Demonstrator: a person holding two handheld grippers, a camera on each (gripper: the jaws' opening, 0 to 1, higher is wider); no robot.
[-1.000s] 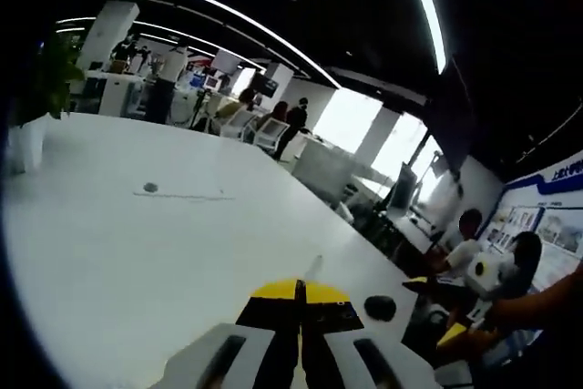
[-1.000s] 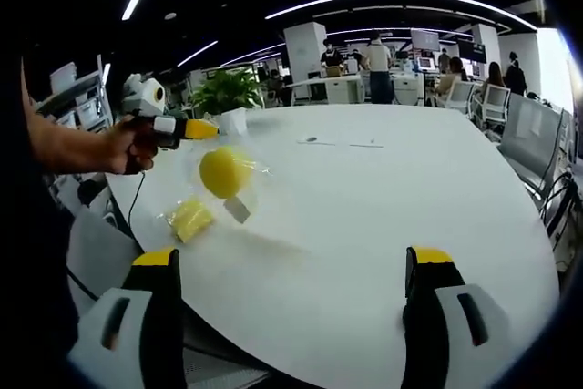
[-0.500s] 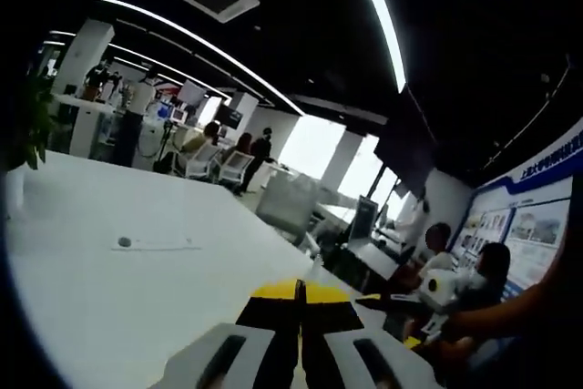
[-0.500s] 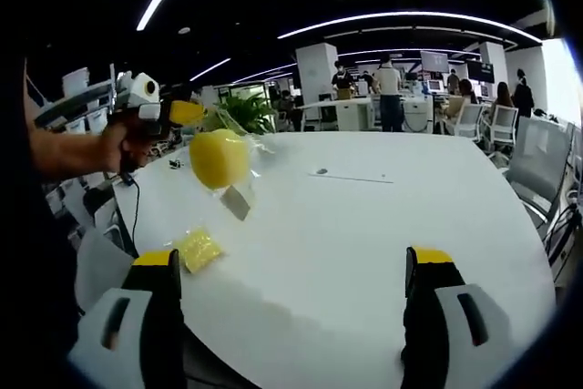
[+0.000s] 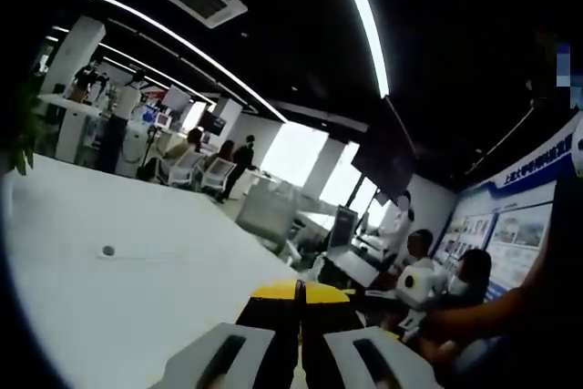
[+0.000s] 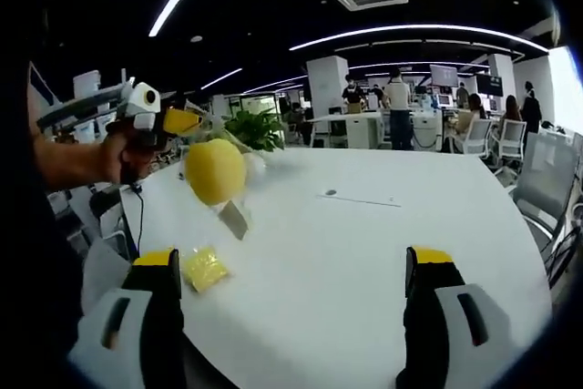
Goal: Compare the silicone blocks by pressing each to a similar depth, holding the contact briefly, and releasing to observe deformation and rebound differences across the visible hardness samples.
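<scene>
The pressing job looks like it has hardly begun. In the right gripper view, the left gripper (image 6: pixel 182 121) is up in the air above the white bench (image 6: pixel 364 252). Its yellow fingers are clenched on the top of a clear bag (image 6: pixel 232 190), and a round yellow silicone block (image 6: pixel 215 170) hangs inside it. A small tag dangles from the bottom of the bag. A second yellow silicone block in a bag (image 6: pixel 204 268) lies flat on the bench near the front edge, just beside the right gripper's own near finger and well below the hanging one.

The right gripper (image 6: pixel 291 316) has its fingers spread wide apart with nothing between them, and it touches neither block.

In the left gripper view, the yellow-tipped fingers (image 5: pixel 273 293) are pressed tight together.

I think both blocks have yet to come out or be laid down, then pressed, held and let go.
</scene>
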